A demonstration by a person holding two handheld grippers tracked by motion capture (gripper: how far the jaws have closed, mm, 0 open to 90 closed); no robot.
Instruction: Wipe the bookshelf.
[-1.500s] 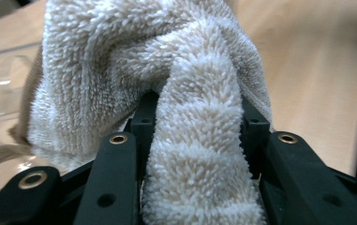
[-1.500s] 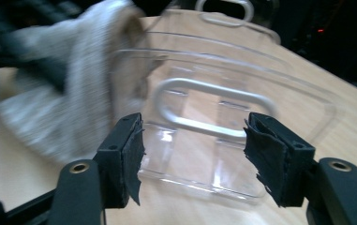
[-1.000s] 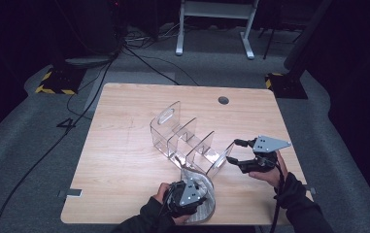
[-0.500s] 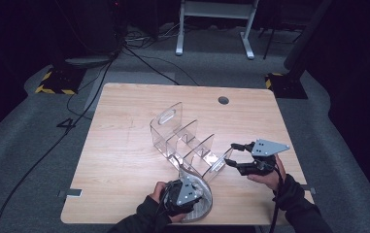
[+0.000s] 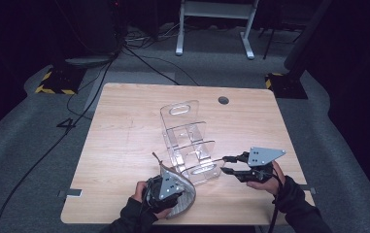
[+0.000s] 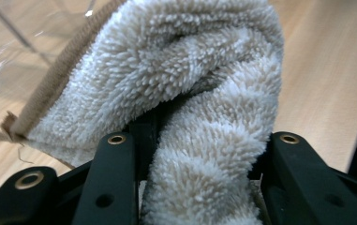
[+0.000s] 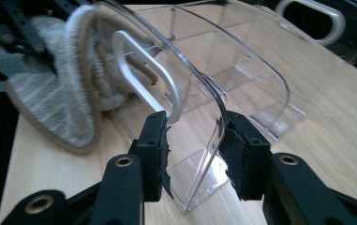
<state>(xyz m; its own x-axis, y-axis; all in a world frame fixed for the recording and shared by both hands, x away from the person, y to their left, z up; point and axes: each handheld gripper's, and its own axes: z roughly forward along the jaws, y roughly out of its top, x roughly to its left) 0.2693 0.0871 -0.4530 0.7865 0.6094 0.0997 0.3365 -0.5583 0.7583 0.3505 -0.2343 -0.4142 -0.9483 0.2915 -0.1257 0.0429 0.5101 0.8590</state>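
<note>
A clear acrylic organizer [image 5: 187, 141] with handle slots and dividers stands on the wooden table [image 5: 124, 126]. My right gripper [image 5: 224, 164] reaches it from the right and straddles its near end wall [image 7: 199, 154]. Its jaws have just been closing. The right-hand pad [image 7: 234, 150] touches the wall, and a gap still shows at the left-hand pad [image 7: 159, 150]. My left gripper [image 6: 195, 140] is shut on a folded beige terry cloth [image 6: 167, 70] with a brown hem. It holds the cloth [image 5: 182, 194] close against the organizer's near left corner. The cloth [image 7: 59, 103] shows through the clear wall.
A round cable hole [image 5: 223, 100] sits near the table's far edge. Cables [image 5: 139, 58] run over the grey floor behind, beside a white stand [image 5: 211, 29] and black-and-yellow tape [image 5: 51, 80]. Bare tabletop lies left of the organizer.
My right gripper has slid left onto the organizer's end wall and its jaws have narrowed. My left gripper has shifted a little left with the cloth.
</note>
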